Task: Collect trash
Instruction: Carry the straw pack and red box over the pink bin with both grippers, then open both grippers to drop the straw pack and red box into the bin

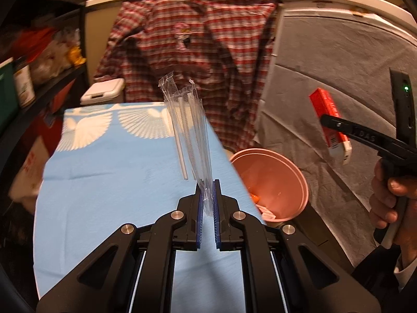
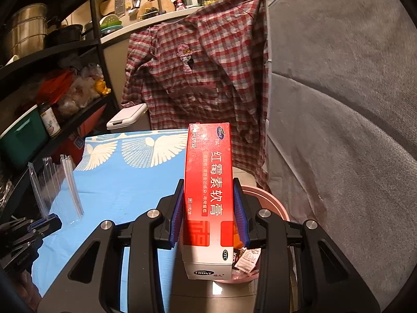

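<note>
The left hand-held gripper (image 1: 207, 198) pinches one clear wrapper (image 1: 187, 130). The right hand-held gripper (image 2: 208, 215) clamps one red box (image 2: 208, 195) above the one pink bin (image 1: 273, 182).

I see a clear plastic straw wrapper bundle (image 1: 186, 135), crinkled and standing nearly upright, pinched at its lower end above the blue cloth. I see a red and white carton (image 2: 208, 198) printed with Chinese characters, held lengthwise, its white end nearest me, directly above the pink bin (image 1: 276, 180). The bin sits beside the cloth's edge and contains small wrappers (image 2: 246, 259)
</note>
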Demonstrator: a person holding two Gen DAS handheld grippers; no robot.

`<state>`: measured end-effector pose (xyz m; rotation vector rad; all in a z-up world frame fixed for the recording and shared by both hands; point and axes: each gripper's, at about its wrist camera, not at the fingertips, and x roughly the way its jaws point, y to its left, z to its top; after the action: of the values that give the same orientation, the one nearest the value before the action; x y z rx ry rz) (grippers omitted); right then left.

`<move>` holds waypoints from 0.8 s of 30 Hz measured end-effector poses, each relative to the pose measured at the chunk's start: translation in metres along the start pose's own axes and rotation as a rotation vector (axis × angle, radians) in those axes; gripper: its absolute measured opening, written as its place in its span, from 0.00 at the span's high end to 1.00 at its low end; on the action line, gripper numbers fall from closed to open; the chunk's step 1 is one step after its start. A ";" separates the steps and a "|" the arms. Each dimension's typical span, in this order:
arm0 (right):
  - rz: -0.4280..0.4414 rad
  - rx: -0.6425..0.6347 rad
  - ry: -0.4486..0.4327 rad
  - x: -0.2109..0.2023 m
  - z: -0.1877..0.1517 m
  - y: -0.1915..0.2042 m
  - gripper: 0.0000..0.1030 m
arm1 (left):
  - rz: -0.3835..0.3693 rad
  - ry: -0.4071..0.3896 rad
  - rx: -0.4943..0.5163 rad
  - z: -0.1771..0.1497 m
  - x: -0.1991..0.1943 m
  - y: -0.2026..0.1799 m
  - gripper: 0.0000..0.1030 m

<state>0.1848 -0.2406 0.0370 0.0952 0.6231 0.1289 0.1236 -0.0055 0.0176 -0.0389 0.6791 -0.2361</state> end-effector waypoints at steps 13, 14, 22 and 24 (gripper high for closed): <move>-0.036 0.041 0.005 0.021 0.008 -0.028 0.66 | -0.111 0.001 0.097 0.046 0.055 -0.054 0.93; -0.038 0.047 0.006 0.023 0.009 -0.031 0.66 | -0.115 0.001 0.101 0.048 0.060 -0.057 0.93; -0.049 0.054 0.025 0.040 0.008 -0.039 0.66 | -0.169 0.044 0.108 0.050 0.099 -0.072 0.93; -0.050 0.053 0.029 0.043 0.008 -0.040 0.65 | -0.172 0.055 0.116 0.049 0.107 -0.075 0.93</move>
<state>0.2274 -0.2738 0.0133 0.1286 0.6574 0.0657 0.2193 -0.1045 -0.0023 0.0206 0.7162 -0.4425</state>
